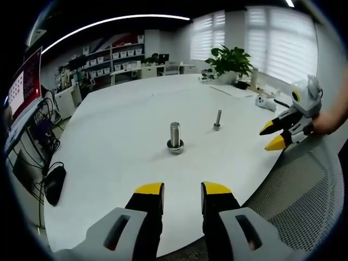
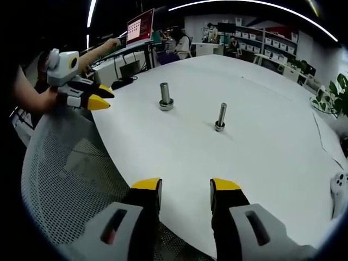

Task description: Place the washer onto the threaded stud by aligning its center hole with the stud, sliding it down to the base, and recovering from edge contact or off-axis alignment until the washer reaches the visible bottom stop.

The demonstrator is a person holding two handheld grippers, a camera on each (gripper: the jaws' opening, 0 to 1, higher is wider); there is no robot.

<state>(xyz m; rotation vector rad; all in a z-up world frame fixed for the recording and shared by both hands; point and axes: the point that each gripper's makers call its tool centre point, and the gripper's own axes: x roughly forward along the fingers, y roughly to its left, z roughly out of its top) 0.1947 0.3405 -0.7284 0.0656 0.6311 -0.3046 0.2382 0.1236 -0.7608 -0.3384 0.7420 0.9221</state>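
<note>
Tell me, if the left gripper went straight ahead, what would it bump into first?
Probably the thick stud with a washer at its base. It stands on the white table almost dead ahead of the open left gripper, though depth is hard to judge.

Table [image 1: 125,163]: smooth, matt white top.
Thick stud [image 1: 174,134]: bright polished metal, washer [image 1: 175,145] at its base equally shiny.
Thin stud [image 1: 217,119]: duller grey metal.
Left gripper [image 1: 182,197]: matt black plastic jaws, yellow tips, grey shells.
Right gripper [image 2: 186,193]: the same plastics.
Chair back [image 2: 70,174]: grey woven mesh.
</note>
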